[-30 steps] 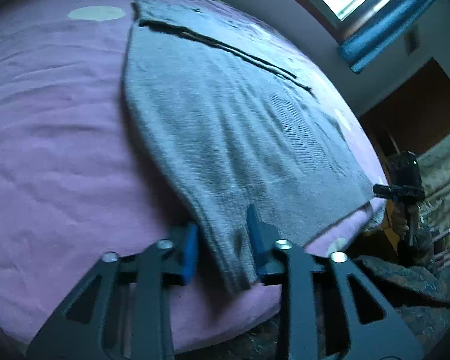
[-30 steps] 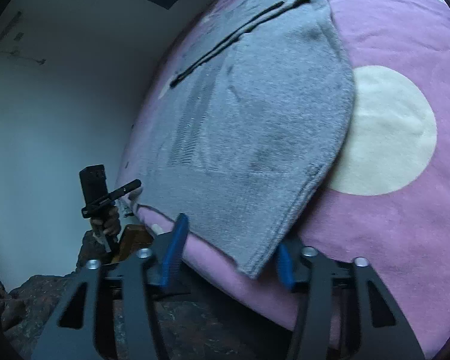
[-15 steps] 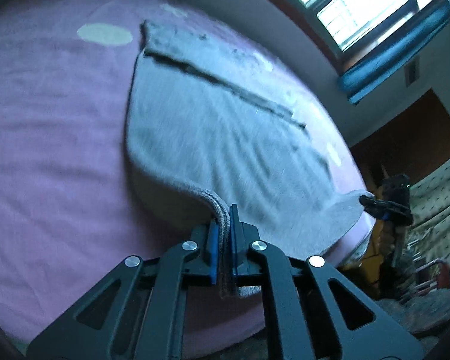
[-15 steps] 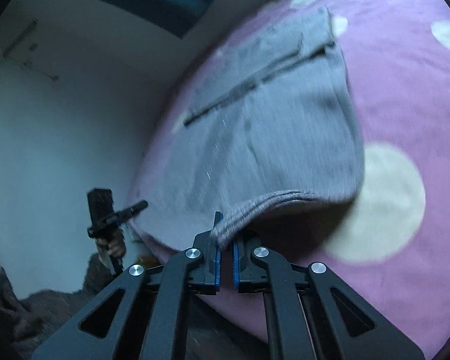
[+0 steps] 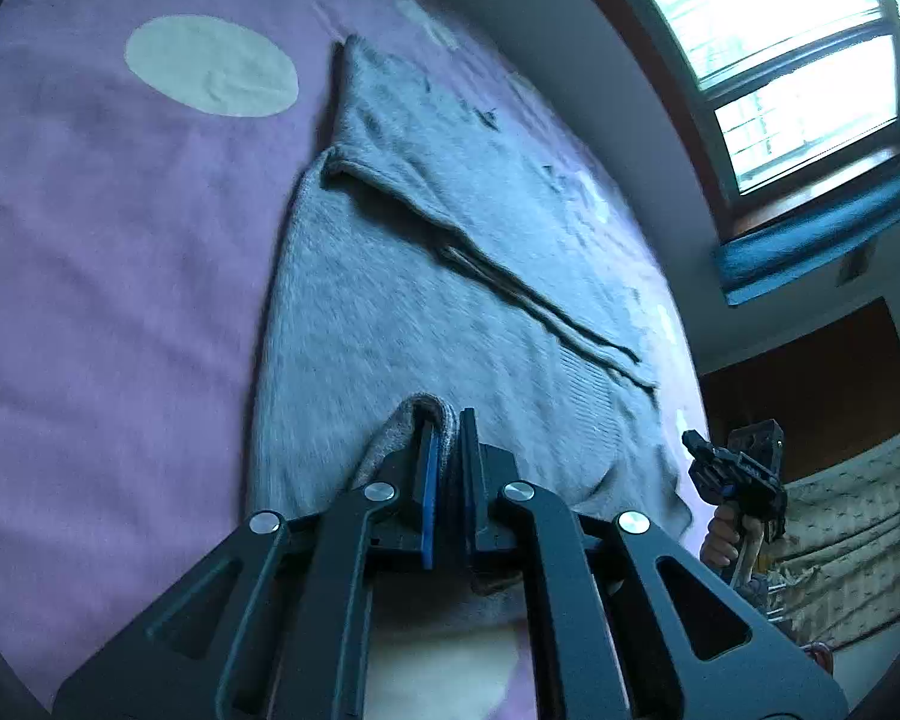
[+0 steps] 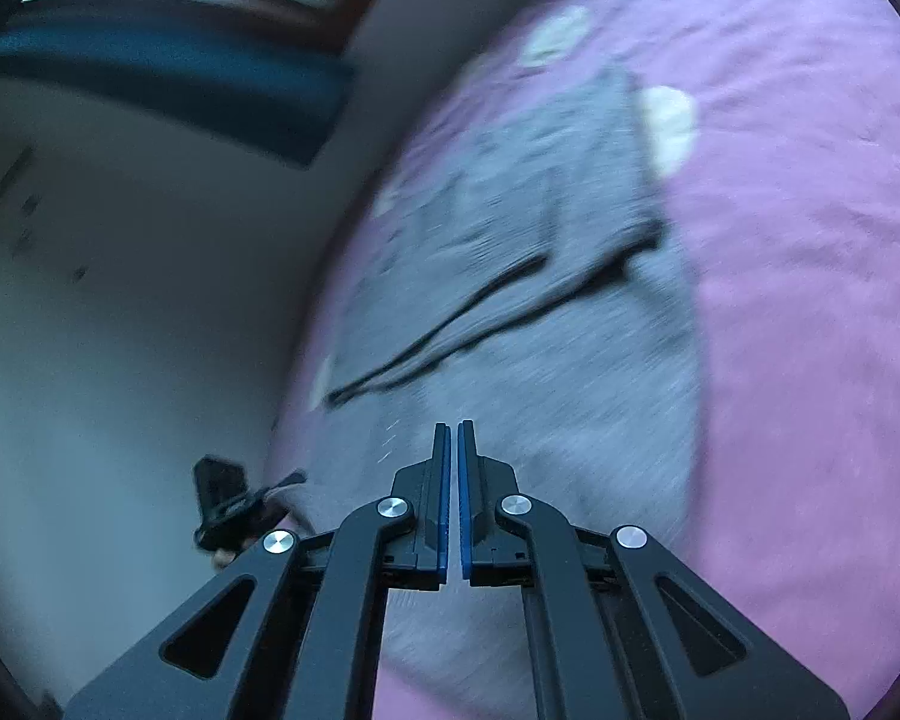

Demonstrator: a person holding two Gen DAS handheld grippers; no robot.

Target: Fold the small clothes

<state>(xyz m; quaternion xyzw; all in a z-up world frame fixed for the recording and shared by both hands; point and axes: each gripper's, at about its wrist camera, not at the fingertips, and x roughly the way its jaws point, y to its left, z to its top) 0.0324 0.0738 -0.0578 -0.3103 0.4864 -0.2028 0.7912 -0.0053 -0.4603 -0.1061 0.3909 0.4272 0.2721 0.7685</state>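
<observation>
A grey sweater (image 5: 426, 276) lies spread on a pink bed (image 5: 108, 276) with pale dots (image 5: 210, 75), near a window (image 5: 780, 60). The left hand-held gripper (image 5: 447, 450) pinches the sweater's hem, folded over its tips. The right hand-held gripper (image 6: 453, 456) is closed over the sweater; whether cloth sits between is unclear. No writing is readable.

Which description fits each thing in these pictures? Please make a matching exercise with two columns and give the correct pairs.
Things:
1. left claw
2. grey sweater
3. bed cover
4. window

Descriptions:
A. pink with pale round spots
B. bright, above a blue curtain
C. shut on a fold of knit cloth
D. spread on the bed, near edge lifted

Pairs: 1-C, 2-D, 3-A, 4-B
</observation>
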